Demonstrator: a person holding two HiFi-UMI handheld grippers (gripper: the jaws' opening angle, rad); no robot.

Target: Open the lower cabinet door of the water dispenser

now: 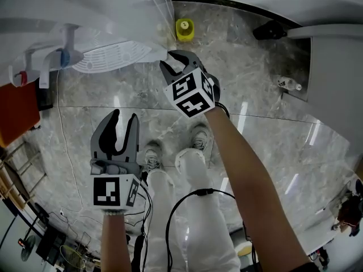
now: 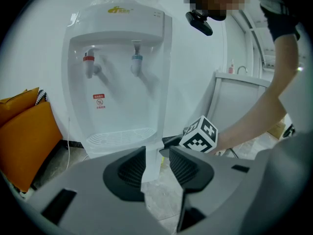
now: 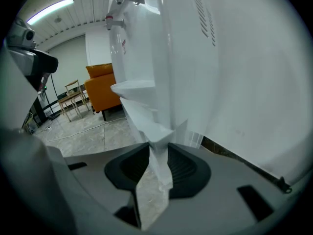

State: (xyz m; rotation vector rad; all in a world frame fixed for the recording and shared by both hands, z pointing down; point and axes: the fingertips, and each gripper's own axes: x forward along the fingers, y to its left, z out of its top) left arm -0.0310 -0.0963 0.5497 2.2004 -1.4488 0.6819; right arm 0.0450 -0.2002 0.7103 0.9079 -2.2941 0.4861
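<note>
The big white dispenser (image 2: 117, 58) stands on the stone floor (image 1: 255, 129), by the wall. Its door (image 3: 159, 155) is the low part, under the drip tray (image 1: 113, 56). The person stands right in front of it and looks down.

The right gripper (image 1: 174, 61) is at the side of the dispenser, low down. In the right gripper view a thin white edge of the door sits between the two jaws, and the pads squeeze it from both sides. So this tool has a hold on the door.

The left gripper (image 1: 125, 118) hangs in the air, well back from the dispenser. Its jaws are apart and nothing is in them.

I think the step now is the grab: the door's edge has been caught, but the door does not look swung out yet. I cannot tell if it has come off its frame a tiny bit.

The next move should be a pull. The right gripper must keep its squeeze and swing the edge out and round, the way the door turns. The edge is thin and smooth, so it could slip out if the pull is too fast.
</note>
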